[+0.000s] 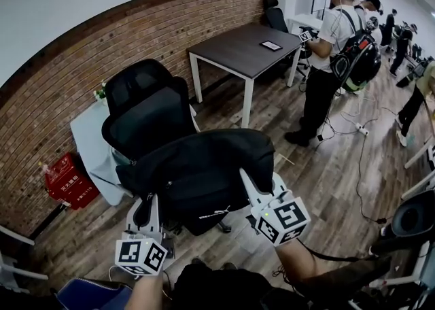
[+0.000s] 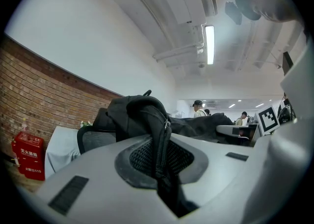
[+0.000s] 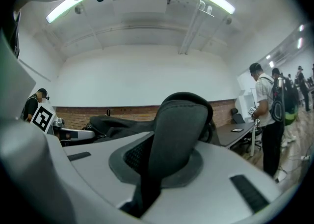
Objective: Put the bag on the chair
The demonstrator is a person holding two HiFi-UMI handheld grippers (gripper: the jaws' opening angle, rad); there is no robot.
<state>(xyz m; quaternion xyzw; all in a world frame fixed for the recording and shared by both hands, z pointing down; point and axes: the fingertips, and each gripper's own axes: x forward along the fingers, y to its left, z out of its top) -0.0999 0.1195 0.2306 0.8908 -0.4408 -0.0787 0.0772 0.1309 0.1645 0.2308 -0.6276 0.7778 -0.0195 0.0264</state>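
Observation:
A black bag (image 1: 204, 169) hangs in front of me, over the seat of a black mesh-backed office chair (image 1: 146, 108). My left gripper (image 1: 147, 207) is shut on the bag's left side. In the left gripper view a zipped fold of the bag (image 2: 158, 134) is pinched between the jaws of the left gripper (image 2: 166, 181). My right gripper (image 1: 250, 183) is shut on the bag's right side. In the right gripper view a padded black strap of the bag (image 3: 179, 129) stands up between the jaws of the right gripper (image 3: 147, 186). The chair's seat is hidden under the bag.
A dark table (image 1: 241, 49) stands behind the chair by the brick wall. A person with a backpack (image 1: 333, 43) stands at its right end. A pale cloth-covered stand (image 1: 92, 145) and a red box (image 1: 66, 179) sit left. Cables (image 1: 357, 166) cross the wooden floor.

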